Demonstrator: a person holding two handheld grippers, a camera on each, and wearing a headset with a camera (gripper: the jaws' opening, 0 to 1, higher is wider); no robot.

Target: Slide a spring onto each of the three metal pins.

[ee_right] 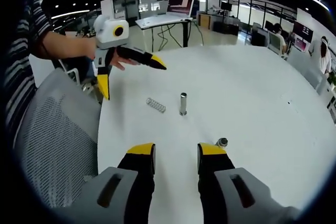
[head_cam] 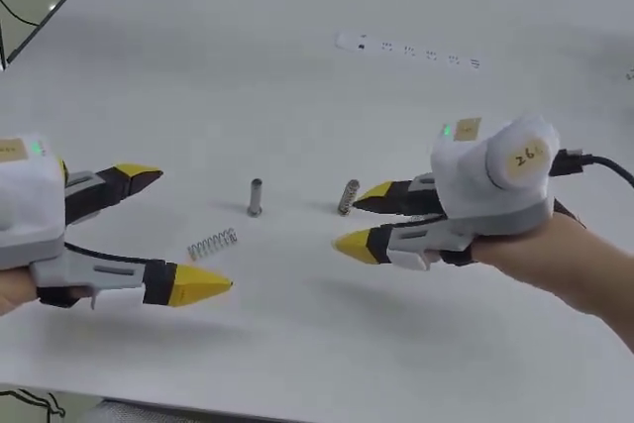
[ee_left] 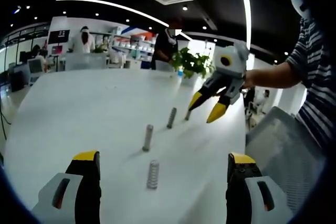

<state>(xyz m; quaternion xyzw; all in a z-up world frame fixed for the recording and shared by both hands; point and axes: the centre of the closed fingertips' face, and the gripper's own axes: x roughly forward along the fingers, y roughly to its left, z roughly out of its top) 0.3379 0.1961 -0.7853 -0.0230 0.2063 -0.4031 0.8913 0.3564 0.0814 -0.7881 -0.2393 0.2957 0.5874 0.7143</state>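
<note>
The left tongs (head_cam: pixel 176 235) gape wide, the right tongs (head_cam: pixel 359 217) less, both empty. A spring (head_cam: pixel 212 243) lies on the counter (head_cam: pixel 297 86) near a pin (head_cam: pixel 256 197).

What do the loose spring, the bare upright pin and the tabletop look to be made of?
Loose spring: thin coiled wire, silvery grey, likely steel.
Bare pin: smooth grey metal by its dull sheen, alloy unclear.
Tabletop: flat matte white with soft shadows, probably laminate or painted board; cannot tell which.
</note>
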